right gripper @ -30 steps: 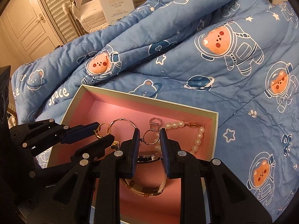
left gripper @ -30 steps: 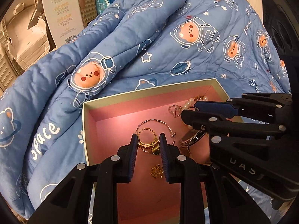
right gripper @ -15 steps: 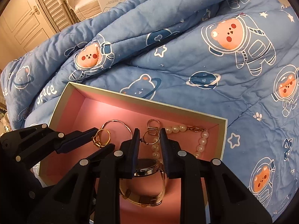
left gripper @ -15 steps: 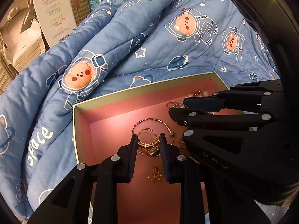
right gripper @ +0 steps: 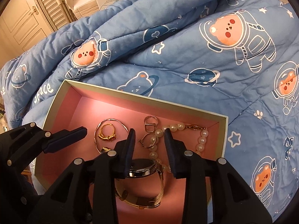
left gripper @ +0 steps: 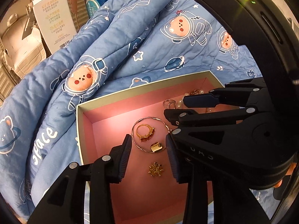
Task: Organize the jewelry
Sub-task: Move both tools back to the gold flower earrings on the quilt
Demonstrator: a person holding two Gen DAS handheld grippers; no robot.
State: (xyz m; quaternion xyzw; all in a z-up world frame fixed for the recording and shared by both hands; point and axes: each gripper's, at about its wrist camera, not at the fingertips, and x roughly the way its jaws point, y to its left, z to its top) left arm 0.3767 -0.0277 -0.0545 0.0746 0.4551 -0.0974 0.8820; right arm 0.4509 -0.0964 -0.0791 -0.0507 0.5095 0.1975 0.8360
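A pink-lined box (left gripper: 85, 130) (right gripper: 56, 97) lies on the quilt and holds the jewelry. In it are a gold ring with stones (left gripper: 144, 132) (right gripper: 107, 133), a thin bangle (left gripper: 138, 124) (right gripper: 112, 120), a small gold band (left gripper: 156, 147), a gold charm (left gripper: 156, 169), silver rings (right gripper: 150, 125), a pearl bracelet (right gripper: 200, 141) and a gold watch (right gripper: 142, 169). My left gripper (left gripper: 148, 156) is open and empty above the gold ring and band. My right gripper (right gripper: 149, 147) is open and empty above a silver ring and the watch.
A blue quilt with astronaut bears (left gripper: 130, 43) (right gripper: 186, 46) surrounds the box and rises in folds behind it. A white carton (left gripper: 52, 16) and shuttered doors (right gripper: 46, 5) stand at the back left. The two grippers are close together over the box.
Both grippers have opened and drawn back a little. The gold ring, held by the left gripper before, now lies in the box. The silver ring lies free between the right fingers.
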